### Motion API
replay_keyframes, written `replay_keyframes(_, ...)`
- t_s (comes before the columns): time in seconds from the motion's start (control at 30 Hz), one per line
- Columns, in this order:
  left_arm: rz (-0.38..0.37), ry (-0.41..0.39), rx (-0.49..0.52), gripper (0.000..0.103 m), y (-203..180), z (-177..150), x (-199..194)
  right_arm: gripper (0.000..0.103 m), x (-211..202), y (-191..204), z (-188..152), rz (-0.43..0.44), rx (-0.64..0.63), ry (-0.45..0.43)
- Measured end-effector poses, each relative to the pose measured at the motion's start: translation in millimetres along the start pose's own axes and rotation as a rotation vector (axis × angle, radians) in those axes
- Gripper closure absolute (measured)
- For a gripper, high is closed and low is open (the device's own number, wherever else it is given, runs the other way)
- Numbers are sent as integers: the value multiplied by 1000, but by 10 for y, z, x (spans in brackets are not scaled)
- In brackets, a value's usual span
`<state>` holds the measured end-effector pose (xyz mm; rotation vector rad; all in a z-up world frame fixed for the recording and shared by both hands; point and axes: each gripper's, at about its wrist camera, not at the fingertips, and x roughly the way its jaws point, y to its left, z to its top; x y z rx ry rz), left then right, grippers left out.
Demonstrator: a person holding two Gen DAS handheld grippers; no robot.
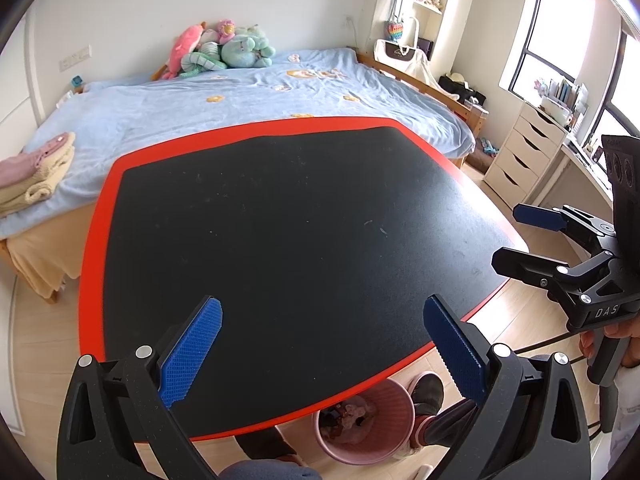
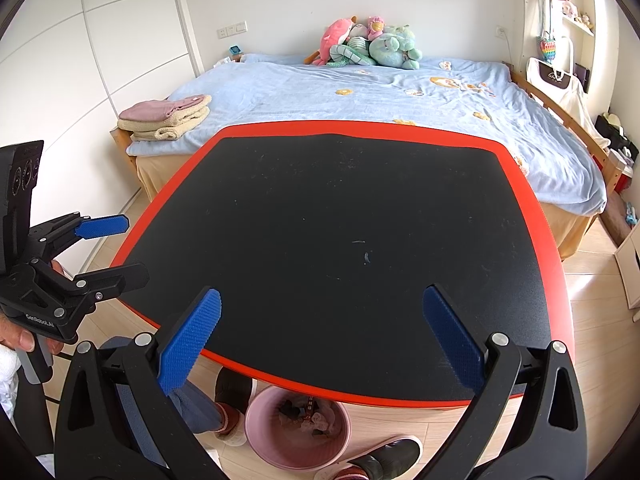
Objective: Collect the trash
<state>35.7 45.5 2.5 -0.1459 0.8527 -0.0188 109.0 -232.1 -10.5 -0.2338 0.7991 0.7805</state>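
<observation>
- Trash, crumpled scraps as far as we can make out, sits inside the round pink plastic waste bin [image 2: 298, 432] on the pale wood floor, partly under the near edge of the table.
- We see the black table top with the red-orange rim [image 1: 280, 220] carrying only faint specks.
- Our left gripper [image 1: 322, 354] hovers over the near table edge, its blue ribbed fingers [image 1: 192, 354] spread wide and holding nothing.
- Our right gripper [image 2: 322, 340] hangs beside it, fingers equally splayed and empty.
- Dark shoes [image 2: 384, 458] stand just beside the bin.
</observation>
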Motion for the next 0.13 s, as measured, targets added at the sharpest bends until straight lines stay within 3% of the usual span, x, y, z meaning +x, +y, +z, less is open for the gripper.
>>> replay_keyframes(0.13,-7,-2,-4,6,8,-5,7,4,1,0,5,1,0,2)
